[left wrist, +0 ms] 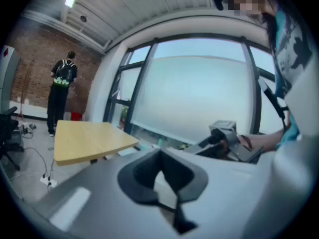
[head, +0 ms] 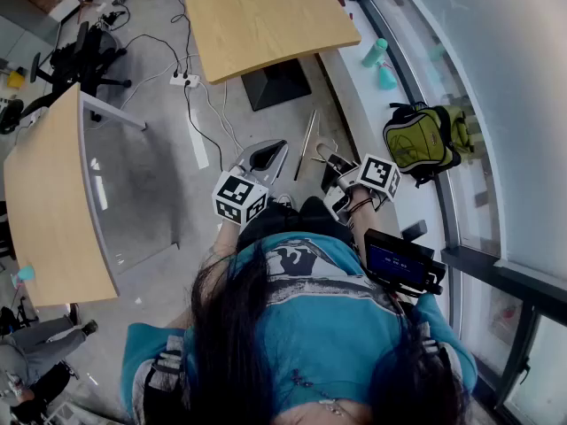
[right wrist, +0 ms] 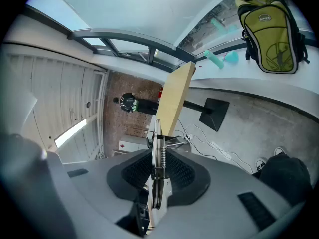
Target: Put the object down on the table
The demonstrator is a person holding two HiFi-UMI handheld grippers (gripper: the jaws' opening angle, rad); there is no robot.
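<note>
Lime-green backpack (head: pixel 423 138) (black trim), pale wood table (head: pixel 266 16), silver tool (right wrist: pixel 158 163), teal shirt (head: pixel 310 326)

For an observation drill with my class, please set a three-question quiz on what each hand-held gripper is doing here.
1. True or false: the right hand-held gripper is shut on metal tongs.
2. What is between the jaws of the left hand-held gripper? A) a bottle B) nothing C) a cable
3. Short answer: do the tongs rest on a table yet?

Key: 1 true; 2 B; 3 no, they are held in the air above the floor.
</note>
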